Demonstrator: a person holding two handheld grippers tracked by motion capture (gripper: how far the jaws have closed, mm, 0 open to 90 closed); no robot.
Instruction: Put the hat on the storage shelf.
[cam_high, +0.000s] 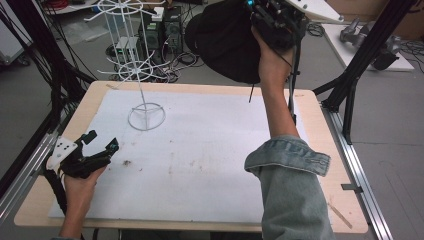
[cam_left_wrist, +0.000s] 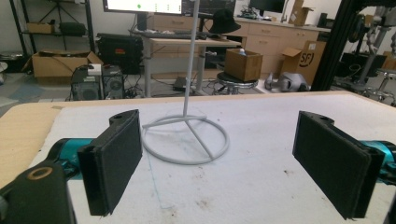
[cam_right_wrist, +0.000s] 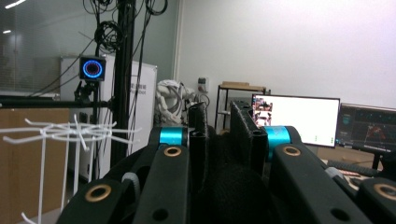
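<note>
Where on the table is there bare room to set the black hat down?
The white mat lies bare across its middle, between the wire stand's ring base and the denim sleeve. The near-left corner is taken by the left gripper, open. The right gripper holds the black hat up past the far edge.

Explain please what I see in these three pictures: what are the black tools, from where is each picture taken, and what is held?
A person works at a table holding one hand tool, a gripper with two black fingers, in each hand. The high view looks down from above. The other two cameras ride on the grippers and look along their fingers. The left gripper rests low over the white mat, open and holding nothing, facing a white wire stand. The right gripper is raised high beyond the table, shut on a black hat; in its own view dark fabric sits between its fingers.
</note>
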